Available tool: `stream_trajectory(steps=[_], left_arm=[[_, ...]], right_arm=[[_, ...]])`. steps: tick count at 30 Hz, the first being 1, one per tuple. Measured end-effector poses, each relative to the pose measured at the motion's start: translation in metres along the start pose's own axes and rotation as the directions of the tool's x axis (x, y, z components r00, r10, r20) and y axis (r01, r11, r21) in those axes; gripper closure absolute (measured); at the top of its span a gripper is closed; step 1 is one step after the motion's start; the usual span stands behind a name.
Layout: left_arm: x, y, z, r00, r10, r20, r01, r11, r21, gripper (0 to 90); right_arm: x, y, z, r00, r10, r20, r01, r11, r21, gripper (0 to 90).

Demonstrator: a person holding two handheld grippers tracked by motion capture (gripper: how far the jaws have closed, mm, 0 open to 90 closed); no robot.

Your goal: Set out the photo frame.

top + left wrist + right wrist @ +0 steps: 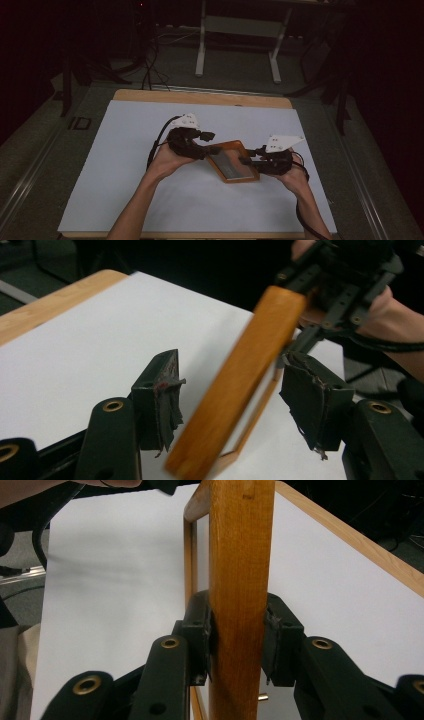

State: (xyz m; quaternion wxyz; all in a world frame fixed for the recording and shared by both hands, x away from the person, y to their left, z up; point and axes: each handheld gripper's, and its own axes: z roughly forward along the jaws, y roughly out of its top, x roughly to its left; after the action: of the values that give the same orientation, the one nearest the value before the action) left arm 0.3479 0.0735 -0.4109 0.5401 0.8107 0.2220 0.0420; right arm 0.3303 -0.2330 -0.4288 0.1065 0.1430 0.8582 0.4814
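In the high view, a wooden picture frame [232,161] is seen held between the two tools above the white sheet that covers the table [200,97]. The left tool [214,142] is placed at the frame's upper left corner and the right tool [247,160] at its right edge. The frame's glass is seen as a dull grey panel; what lies behind it cannot be made out. The jaws of both tools are too small and dark here for their spread to be judged. The room beyond the table is dim, and a pale stand is partly cut off at the top edge.

In the left gripper view, the left tool [227,390] is shown with its jaws spread. The frame [235,385] passes slantwise between them, blurred, and neither pad is pressed on it: a gap is seen on each side. The torn pad lining hangs loose on both jaws. The frame's lower end is cut off by the bottom edge. The right tool [320,305] is seen farther off at the frame's far end, its jaw tips hidden behind the wood.

In the right gripper view, the right tool [239,645] is seen pinching the frame's upright side rail [241,580], with both pads pressed flat against the wood. The rail's top and bottom are cut off, and a small metal pin is glimpsed near its foot.
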Motion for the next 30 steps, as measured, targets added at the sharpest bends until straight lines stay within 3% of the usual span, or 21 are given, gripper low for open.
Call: stream_trajectory(steps=[8, 14, 19, 23, 30], left_arm=[[0.003, -0.019, 0.003, 0.9991, -0.04, -0.016, 0.04, 0.9982, -0.045, 36.4], [0.001, -0.032, 0.013, 0.9987, -0.05, -0.012, 0.05, 0.9976, -0.048, 33.8], [0.0, -0.044, 0.024, 0.9985, -0.055, 0.005, 0.056, 0.9977, -0.038, 33.9], [-0.002, -0.049, 0.037, 0.9986, -0.052, 0.01, 0.052, 0.9986, -0.002, 34.2], [-0.007, -0.054, 0.053, 0.999, -0.038, 0.024, 0.037, 0.9991, 0.021, 41.9]], right_arm=[[0.003, -0.004, -0.004, 0.9998, -0.003, 0.019, 0.003, 1.0, 0.002, 68.2], [0.005, -0.009, -0.006, 0.9994, 0.007, 0.033, -0.006, 1.0, -0.022, 68.3], [0.006, -0.013, -0.009, 0.9992, 0.008, 0.04, -0.007, 1.0, -0.028, 68.2], [0.006, -0.017, -0.011, 0.9988, 0.017, 0.047, -0.015, 0.999, -0.043, 68.2], [0.006, -0.025, -0.015, 0.9977, 0.034, 0.058, -0.031, 0.998, -0.056, 68.2]])
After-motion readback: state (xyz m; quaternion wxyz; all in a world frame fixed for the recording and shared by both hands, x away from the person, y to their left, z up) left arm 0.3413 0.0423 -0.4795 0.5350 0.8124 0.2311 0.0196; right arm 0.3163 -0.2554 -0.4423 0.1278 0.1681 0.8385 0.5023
